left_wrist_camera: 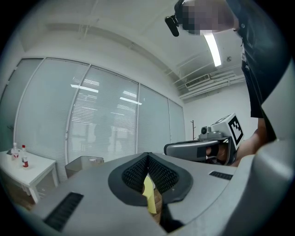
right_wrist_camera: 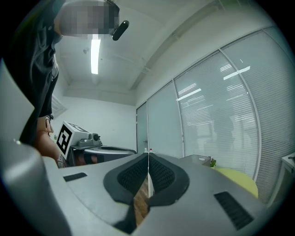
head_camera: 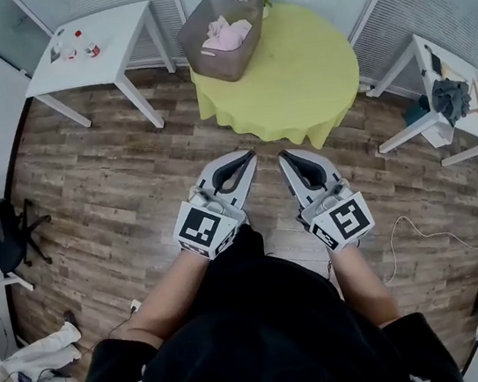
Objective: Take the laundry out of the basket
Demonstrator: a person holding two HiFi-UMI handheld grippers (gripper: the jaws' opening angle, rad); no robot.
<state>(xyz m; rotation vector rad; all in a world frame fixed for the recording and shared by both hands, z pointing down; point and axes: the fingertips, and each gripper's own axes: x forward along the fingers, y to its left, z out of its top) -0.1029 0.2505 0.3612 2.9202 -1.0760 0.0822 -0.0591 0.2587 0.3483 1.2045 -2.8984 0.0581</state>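
Left tool (head_camera: 249, 154) and right tool (head_camera: 285, 155), closed, face basket (head_camera: 201, 53) holding pink laundry (head_camera: 229, 34).

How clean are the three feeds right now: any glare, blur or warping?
Head view: evenly lit and sharp, fisheye curving the edges; the basket reads clearly. Left gripper view: ceiling light blown out, corners black. Right gripper view: ceiling light glares likewise, blinds bowed.

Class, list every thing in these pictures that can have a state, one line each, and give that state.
left claw: shut, empty
right claw: shut, empty
basket: upright on the round table, open-topped, not yet emptied
laundry: pink, lying inside the basket
round table: covered with a yellow-green cloth
dark cloth: heaped on the white side table at right
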